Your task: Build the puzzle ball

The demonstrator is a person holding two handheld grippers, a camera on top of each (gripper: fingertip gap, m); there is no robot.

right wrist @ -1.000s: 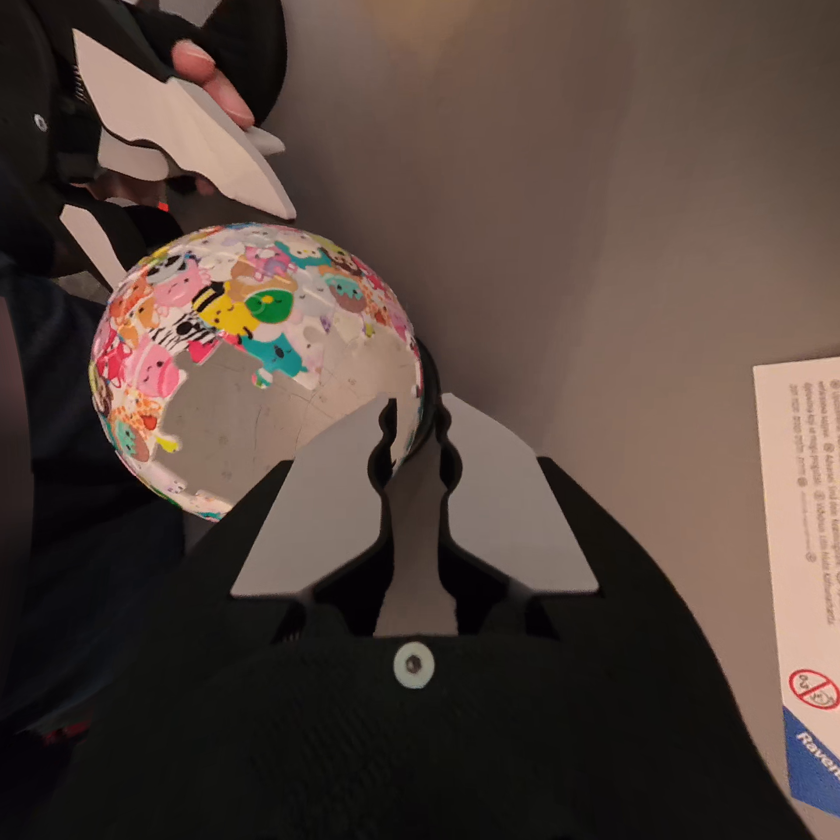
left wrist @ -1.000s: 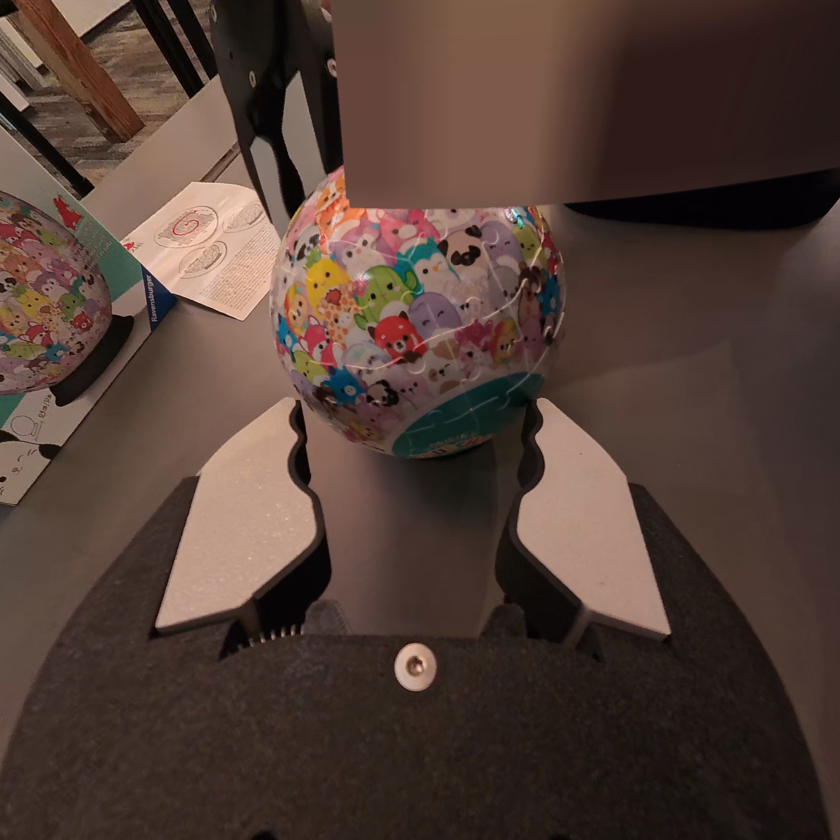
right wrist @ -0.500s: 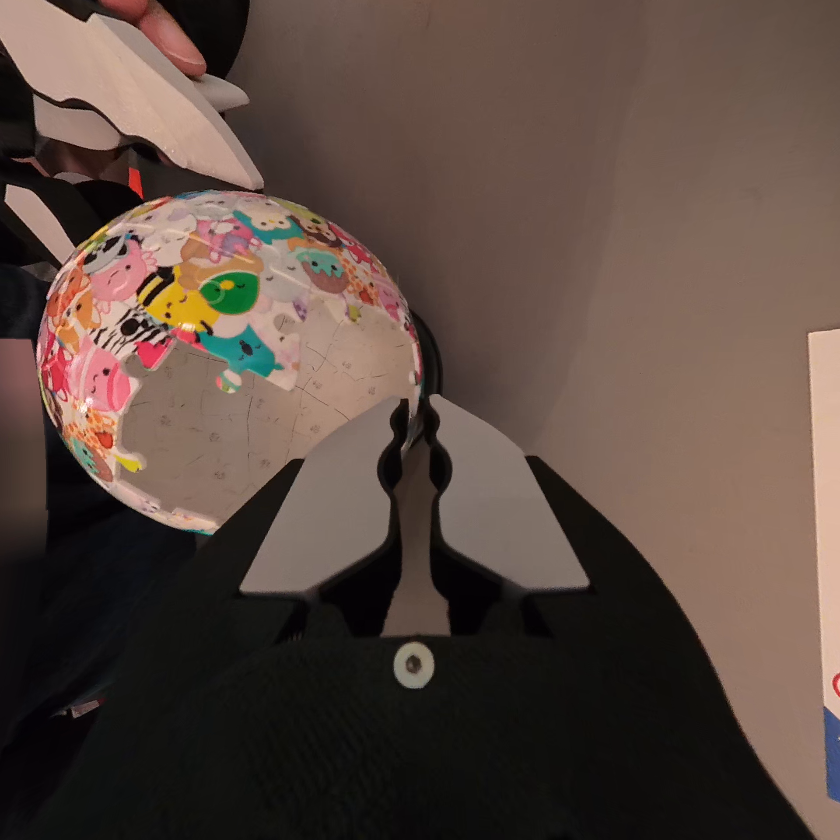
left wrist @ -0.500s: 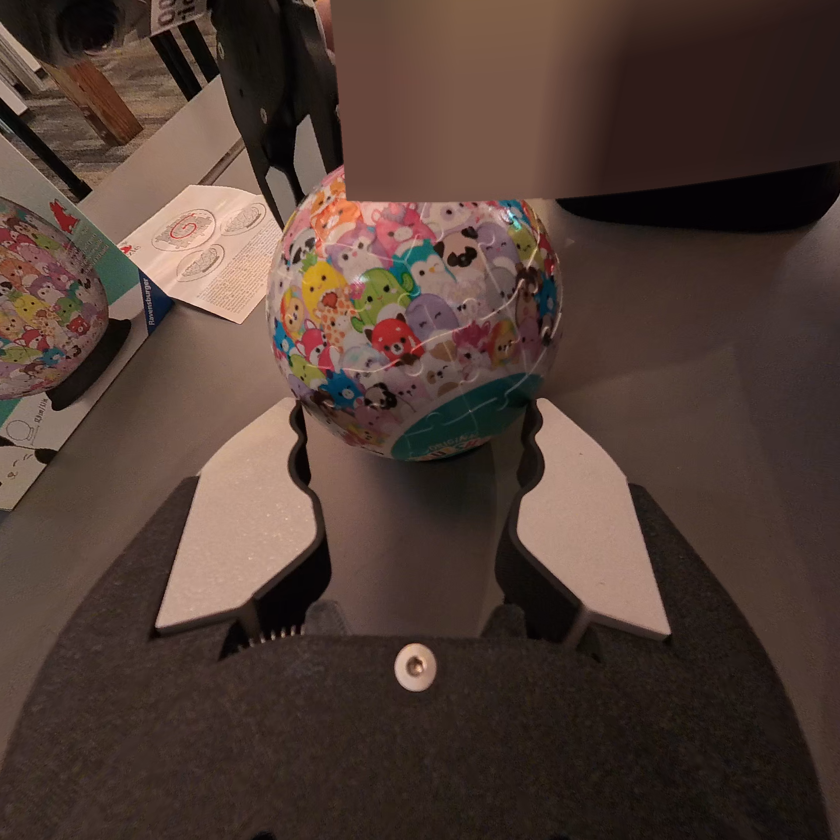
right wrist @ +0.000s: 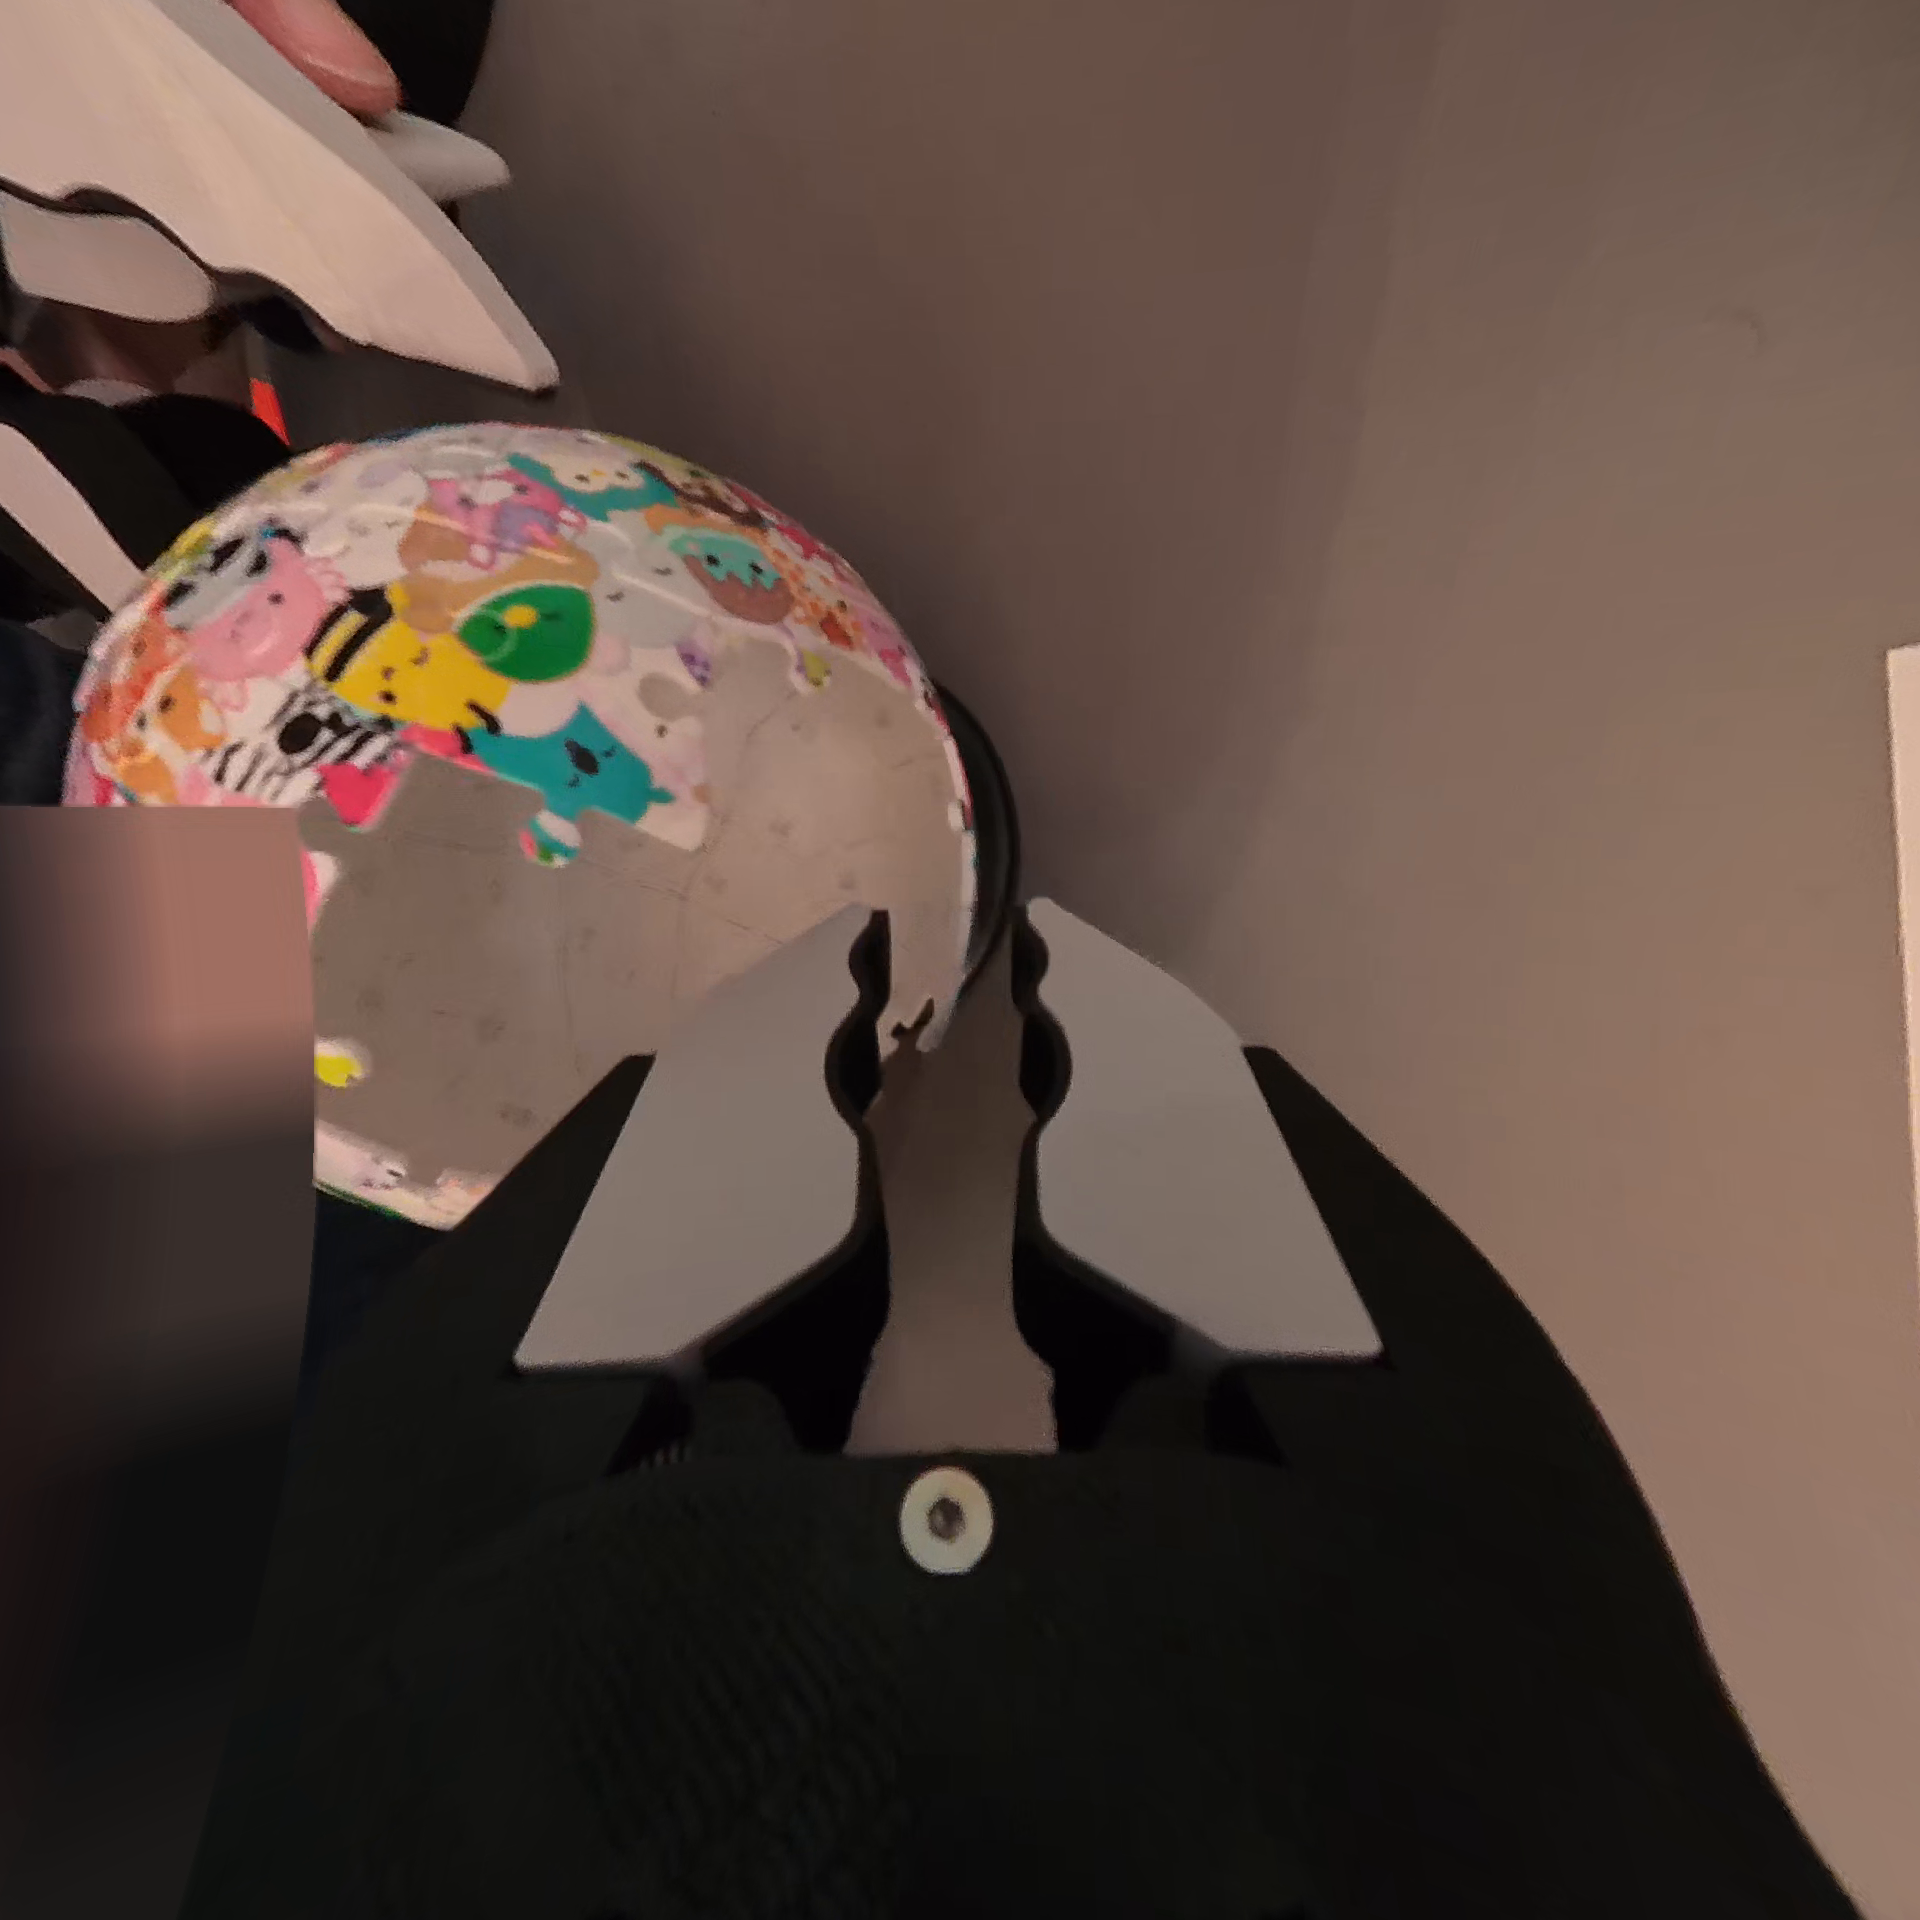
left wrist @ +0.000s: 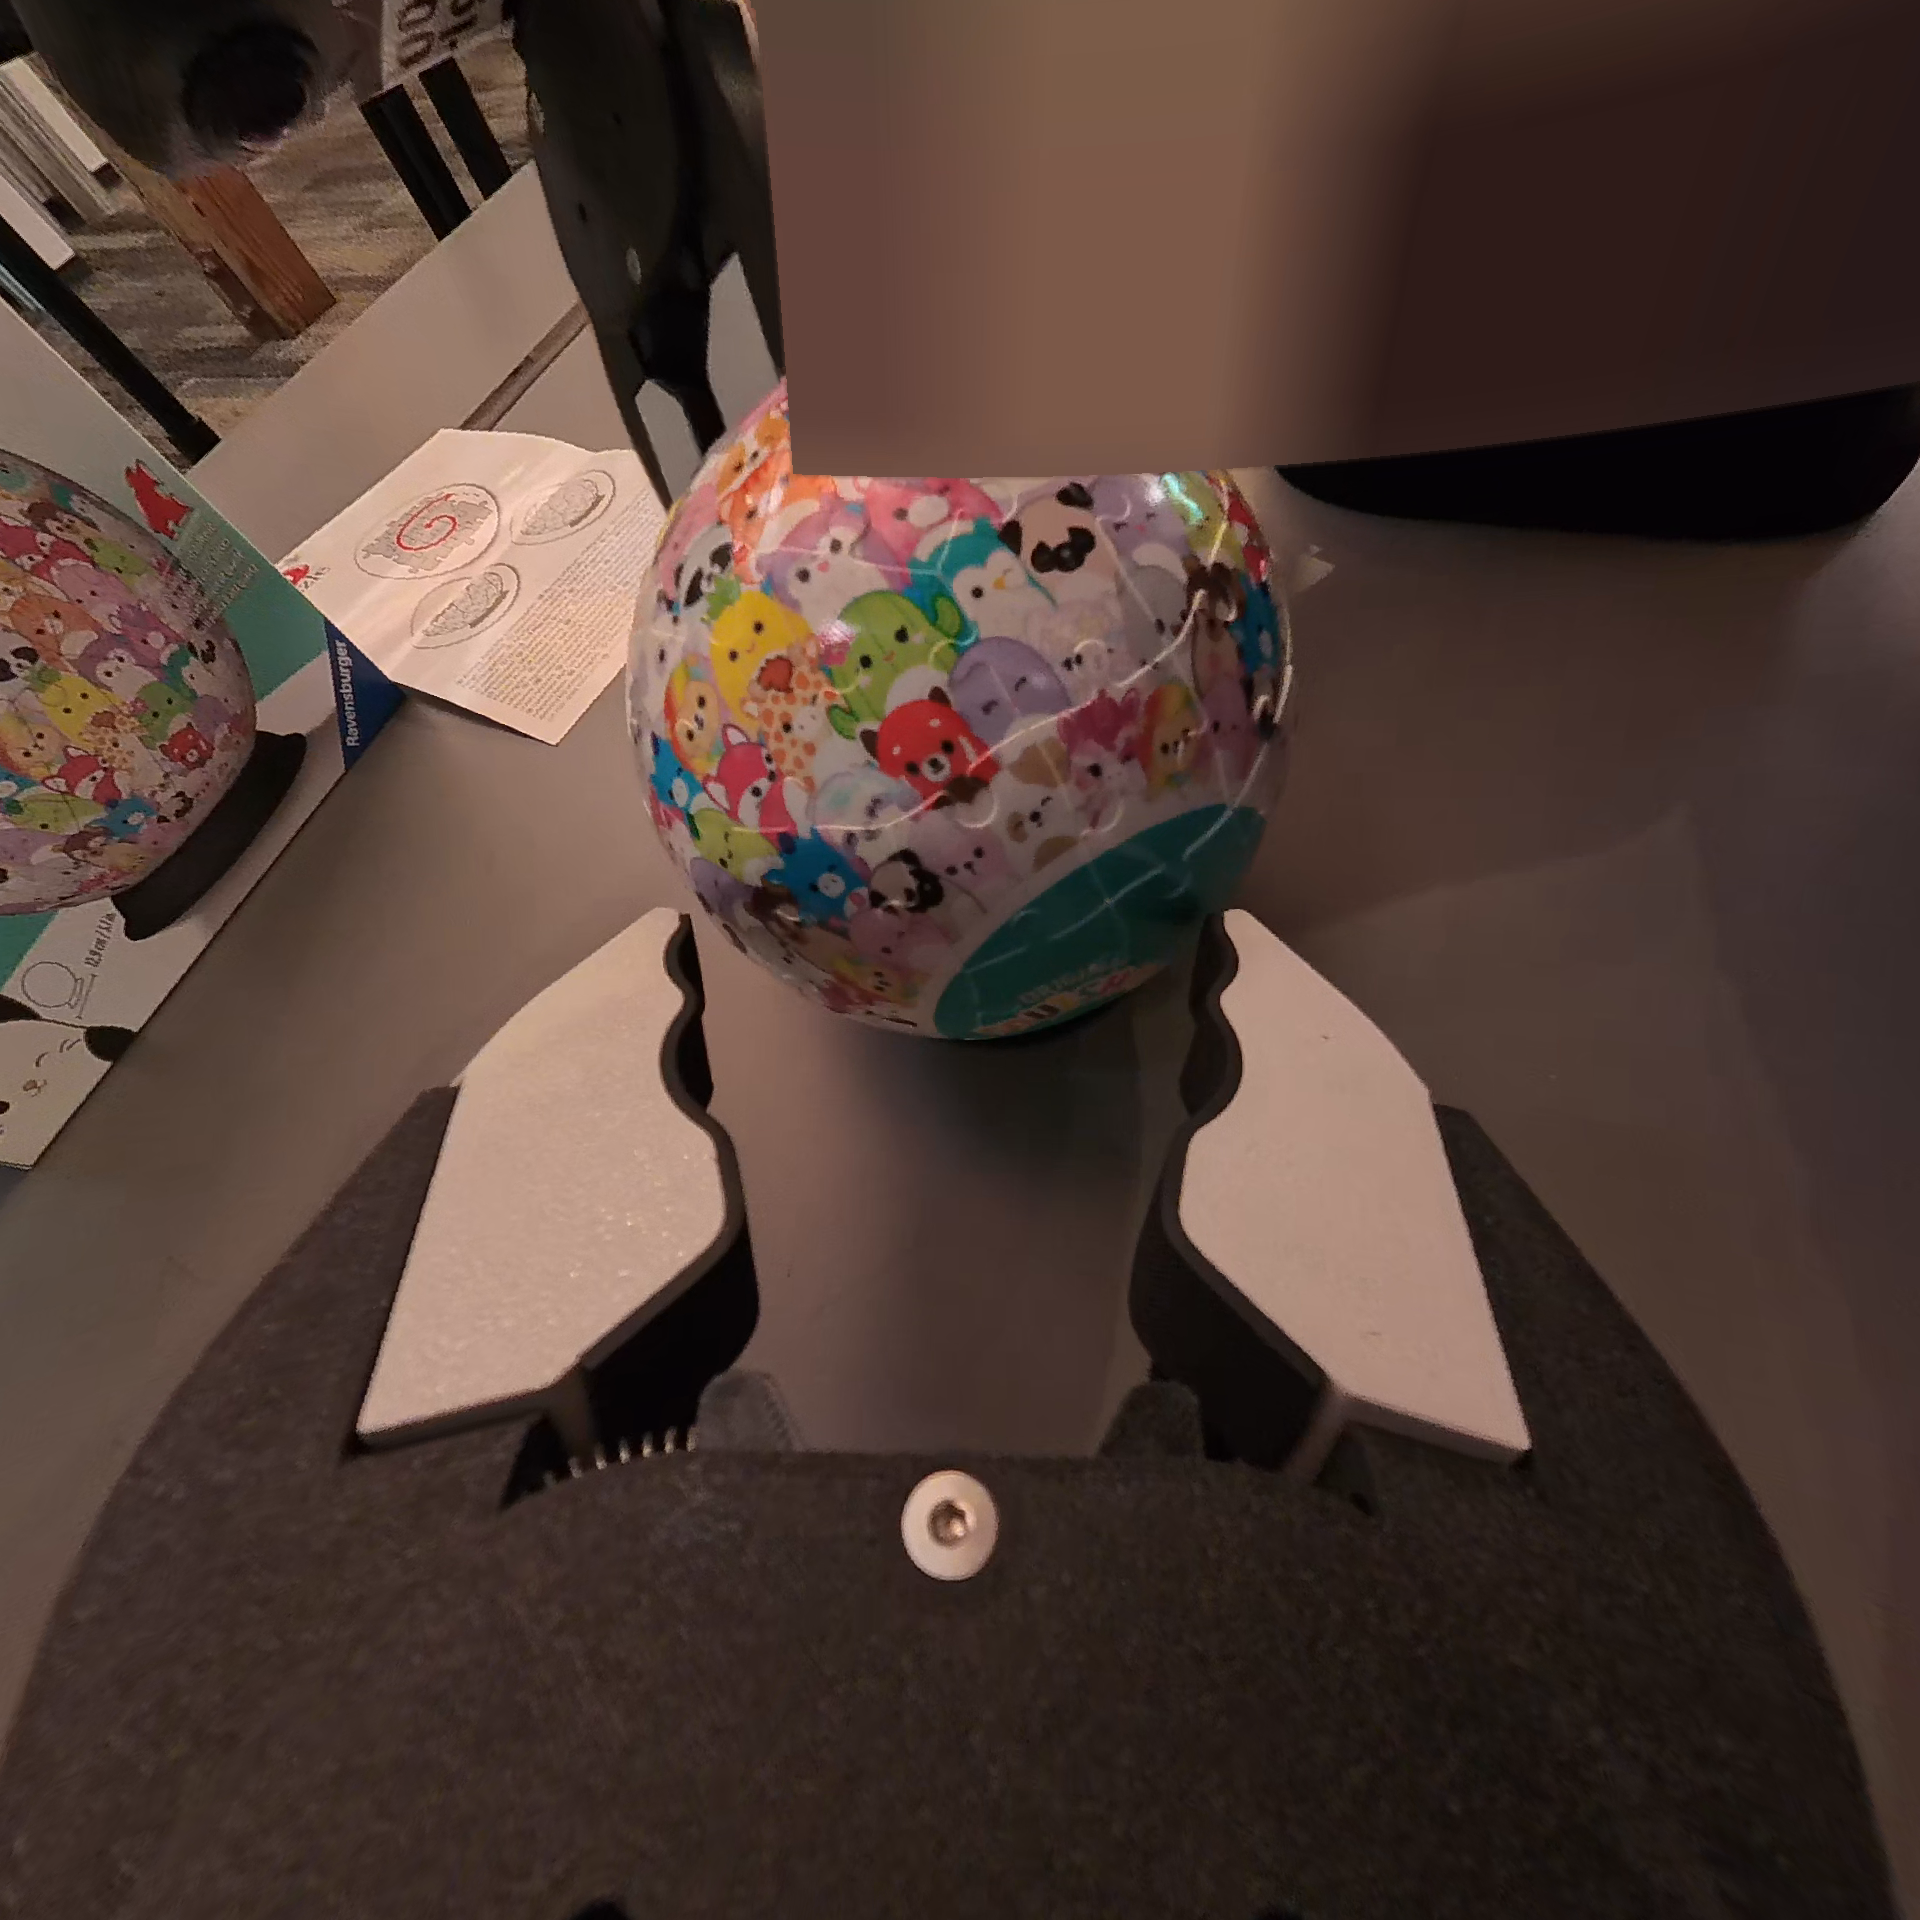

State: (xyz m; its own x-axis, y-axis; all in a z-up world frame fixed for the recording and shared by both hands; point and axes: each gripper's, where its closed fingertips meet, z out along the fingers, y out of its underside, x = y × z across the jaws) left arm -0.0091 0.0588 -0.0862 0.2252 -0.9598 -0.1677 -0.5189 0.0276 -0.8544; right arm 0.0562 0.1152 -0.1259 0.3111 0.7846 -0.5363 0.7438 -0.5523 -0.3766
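The puzzle ball point(left wrist: 956, 748), covered in bright cartoon animals with a teal patch low down, rests on the grey table point(left wrist: 1558, 935). My left gripper point(left wrist: 945, 935) is open and empty, with its fingertips just short of the ball's underside on either side. In the right wrist view the ball point(right wrist: 520, 675) shows a large bare grey area point(right wrist: 520, 987) without coloured pieces, and a black stand point(right wrist: 997, 810) behind it. My right gripper point(right wrist: 951, 925) is narrowly open against the ball's lower right edge and holds nothing. The left gripper's white fingers point(right wrist: 312, 260) hover above the ball.
The puzzle box point(left wrist: 156, 727) lies at the left, with a white instruction sheet point(left wrist: 488, 582) behind it. The right gripper's black body point(left wrist: 644, 208) stands behind the ball. A paper edge point(right wrist: 1907, 831) shows at the far right. Chair and table legs point(left wrist: 208, 229) stand beyond the table. About 11 centimeters separates my left fingertips from my right.
My right gripper's jaws narrowed almost shut half a second ago and have now opened a little. The left gripper has barely moved. The ball has stayed in place.
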